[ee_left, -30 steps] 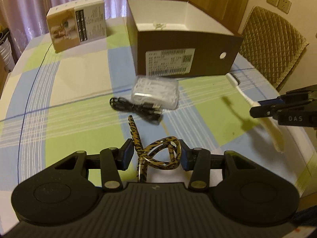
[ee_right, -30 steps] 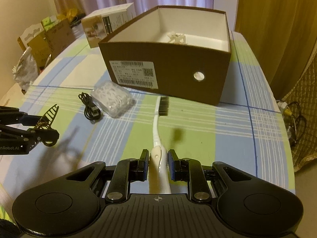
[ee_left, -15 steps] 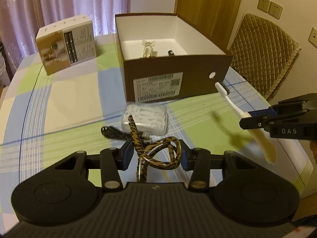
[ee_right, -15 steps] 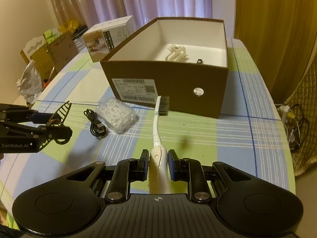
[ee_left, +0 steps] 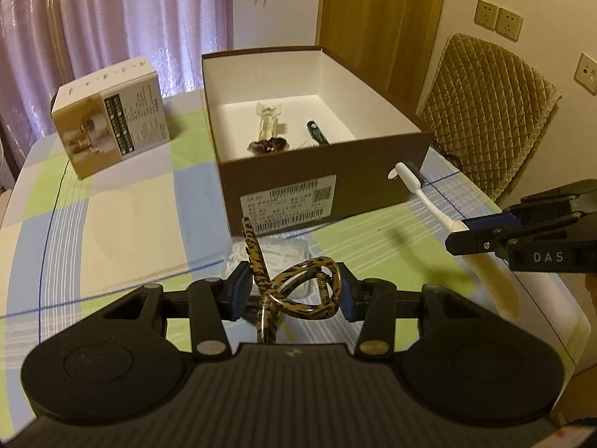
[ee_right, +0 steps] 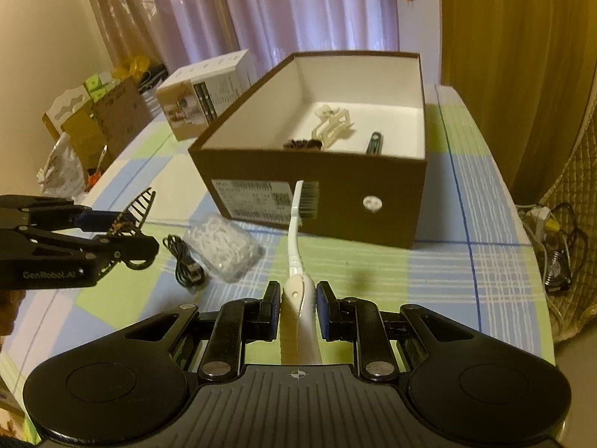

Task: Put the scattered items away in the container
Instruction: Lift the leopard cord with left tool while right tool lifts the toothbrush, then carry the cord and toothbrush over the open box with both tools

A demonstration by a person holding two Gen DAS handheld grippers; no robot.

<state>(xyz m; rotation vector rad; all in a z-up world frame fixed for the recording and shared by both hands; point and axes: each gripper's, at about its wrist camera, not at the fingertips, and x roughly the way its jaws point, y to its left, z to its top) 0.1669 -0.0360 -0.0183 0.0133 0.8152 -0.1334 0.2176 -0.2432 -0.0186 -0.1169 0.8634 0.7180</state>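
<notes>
Between your left gripper's (ee_left: 293, 291) blue pads sits a leopard-print hair clip (ee_left: 298, 291), pinched across its looped body with one prong standing up past the fingers. It looks a light, hard plastic piece with a spring; the rounded loops could twist or slip in the pads, so I'd keep the squeeze even and avoid pressing on the thin comb teeth, which look the likeliest part to snap.

Your right gripper (ee_right: 297, 308) is clamped on the fat white handle of a toothbrush (ee_right: 296, 246), low down, with the thin neck and bristle head reaching forward toward the brown box (ee_right: 335, 201). The handle is stiff and smooth; held that far from the head, the long end may swing, so tip it in head-first.

Both loads hang above the checked tablecloth (ee_left: 112, 224), short of the box's near wall. Inside the box lie a white claw clip (ee_right: 334, 127), a dark hair tie and a small dark clip. A clear bag (ee_right: 224, 250) and a black cable (ee_right: 184, 261) remain on the cloth.
</notes>
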